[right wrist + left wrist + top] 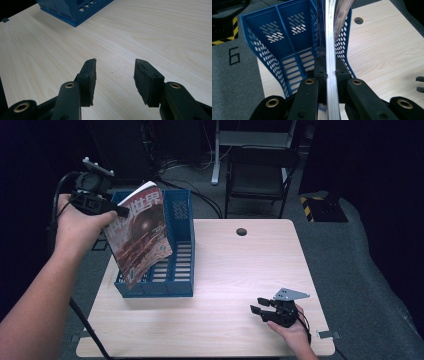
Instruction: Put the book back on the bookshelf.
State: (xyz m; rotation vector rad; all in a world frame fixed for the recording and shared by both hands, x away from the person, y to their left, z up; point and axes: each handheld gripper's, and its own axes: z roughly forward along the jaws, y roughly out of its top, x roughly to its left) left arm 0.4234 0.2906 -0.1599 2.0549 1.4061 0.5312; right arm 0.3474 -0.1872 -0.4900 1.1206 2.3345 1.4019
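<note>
A magazine [140,234] with a reddish cover and white characters hangs tilted over the blue file rack [180,245] at the table's left. My left gripper [120,211] is shut on the magazine's upper left edge. In the left gripper view the magazine's page edges [330,50] run straight up between the two jaws, above the blue rack [274,37]. My right gripper [259,311] rests low near the table's front right, held by a hand, open with nothing between its fingers. Bare wood lies under my right gripper [115,67] in its own view.
The light wooden table [240,270] has a round cable hole [241,231] near its far edge. A dark chair [257,175] stands behind the table on grey floor. A black and yellow striped block [322,207] lies at the back right. The rack's corner [75,12] shows ahead of the right gripper.
</note>
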